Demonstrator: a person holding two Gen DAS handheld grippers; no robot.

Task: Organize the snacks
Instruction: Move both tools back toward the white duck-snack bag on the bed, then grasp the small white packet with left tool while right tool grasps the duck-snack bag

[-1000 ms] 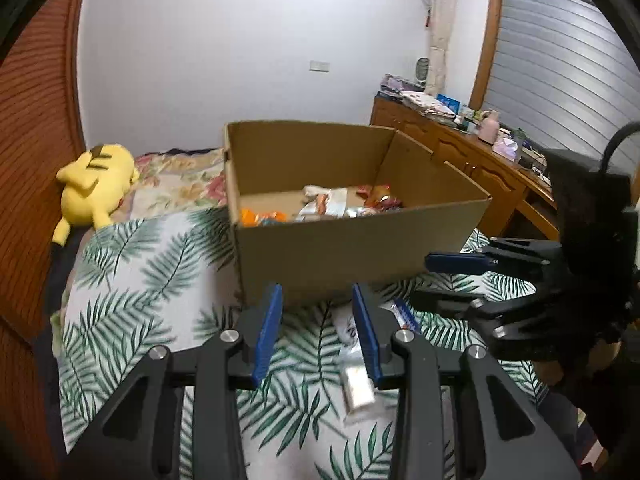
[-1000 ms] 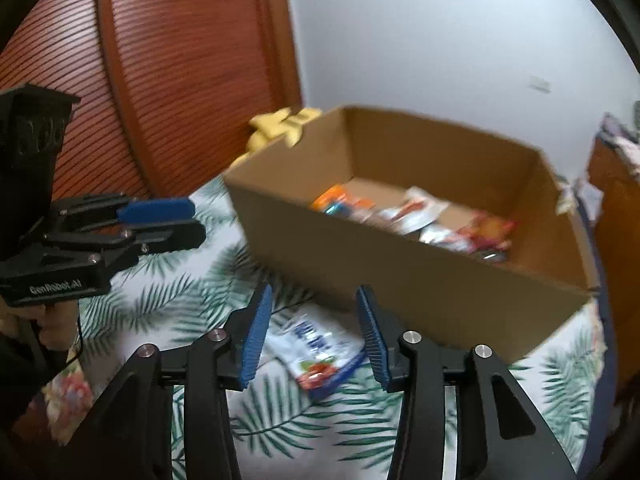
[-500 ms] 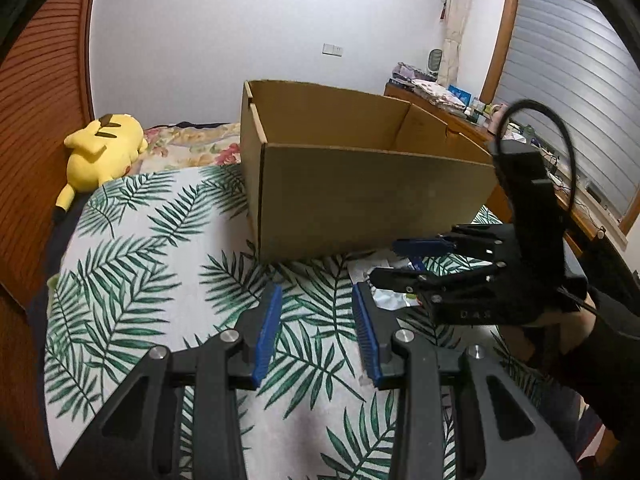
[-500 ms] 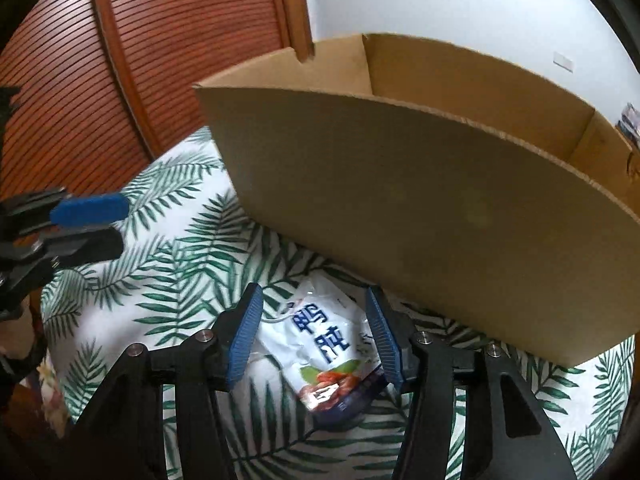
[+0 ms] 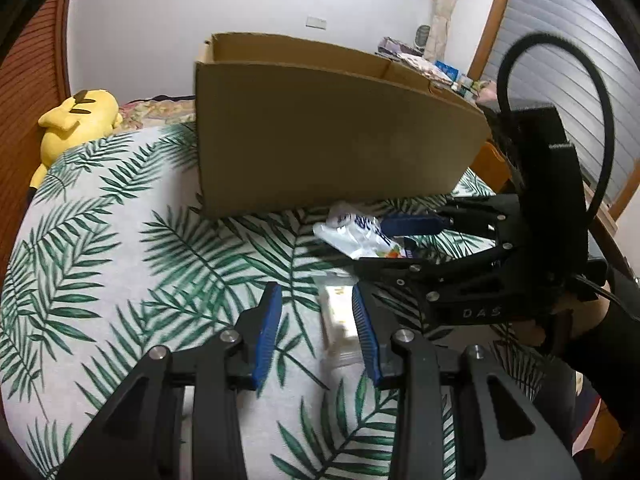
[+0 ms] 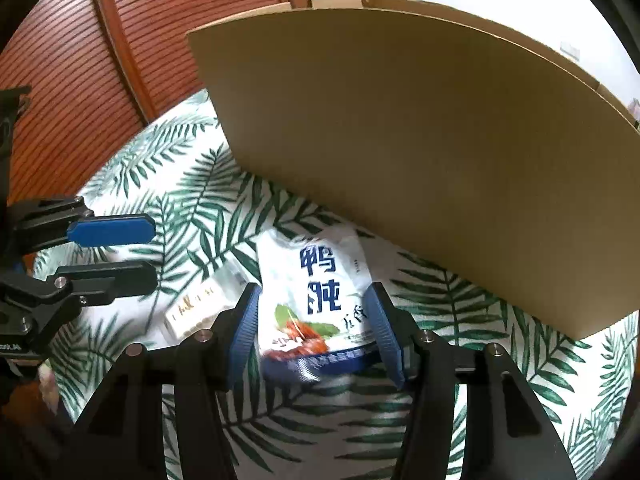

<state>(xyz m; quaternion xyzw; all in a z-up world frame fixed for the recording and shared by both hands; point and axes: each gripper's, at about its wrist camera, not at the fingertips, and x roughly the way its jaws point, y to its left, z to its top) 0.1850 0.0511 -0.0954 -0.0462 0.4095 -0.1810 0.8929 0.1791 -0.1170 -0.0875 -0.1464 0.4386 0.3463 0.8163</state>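
A bedspread (image 5: 120,248) printed with green palm leaves is covering the working surface, bounded by a red-brown slatted wall (image 6: 120,60) and a white wall (image 5: 160,20); a yellow plush toy (image 5: 76,120) is lying at its far edge, and a cluttered wooden sideboard (image 5: 440,72) is standing beneath a shuttered window. A cardboard box (image 5: 332,136) is sitting on the spread. Just in front of it, a white snack packet with blue characters (image 6: 316,296) is lying flat between the parted fingers of the right gripper (image 6: 316,332), which are bracketing it without visibly pressing. Beside it, a small pale packet (image 5: 338,320) is lying between the open fingers of the left gripper (image 5: 316,332). Compared with one second earlier, both cameras are sitting lower and closer: the box interior is no longer showing, and the right gripper has come down around the white packet.
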